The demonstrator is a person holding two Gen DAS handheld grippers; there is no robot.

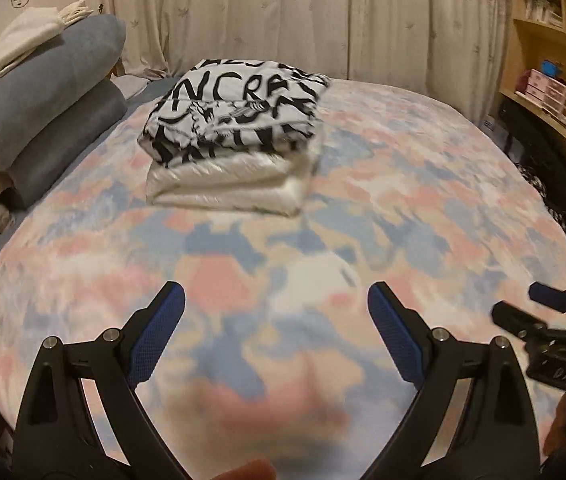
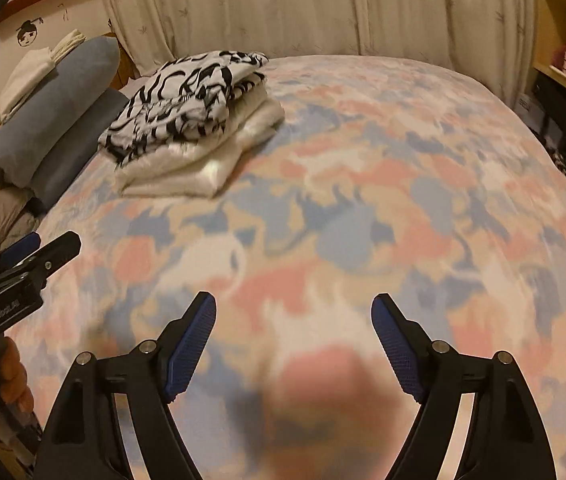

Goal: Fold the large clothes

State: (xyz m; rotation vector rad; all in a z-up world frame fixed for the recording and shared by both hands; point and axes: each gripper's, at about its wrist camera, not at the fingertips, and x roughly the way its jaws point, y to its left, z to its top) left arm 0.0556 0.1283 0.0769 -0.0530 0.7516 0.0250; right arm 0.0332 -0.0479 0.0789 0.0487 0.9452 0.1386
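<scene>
A folded black-and-white lettered garment (image 1: 235, 112) lies on top of a folded white garment (image 1: 227, 184) at the far left of the bed; the stack also shows in the right wrist view, lettered piece (image 2: 187, 108) over white piece (image 2: 203, 160). My left gripper (image 1: 275, 300) is open and empty, above the pastel blanket (image 1: 403, 200), well short of the stack. My right gripper (image 2: 294, 310) is open and empty over the blanket (image 2: 403, 180). Each gripper shows at the edge of the other's view: the right one (image 1: 523, 308), the left one (image 2: 53, 246).
Blue pillows (image 1: 43, 100) with a folded white cloth (image 1: 23, 40) on top lie at the bed's left. Curtains (image 1: 323, 12) hang behind the bed. A wooden shelf unit (image 1: 551, 60) with boxes stands at the right. Dark items (image 1: 555, 184) lie beside the bed's right edge.
</scene>
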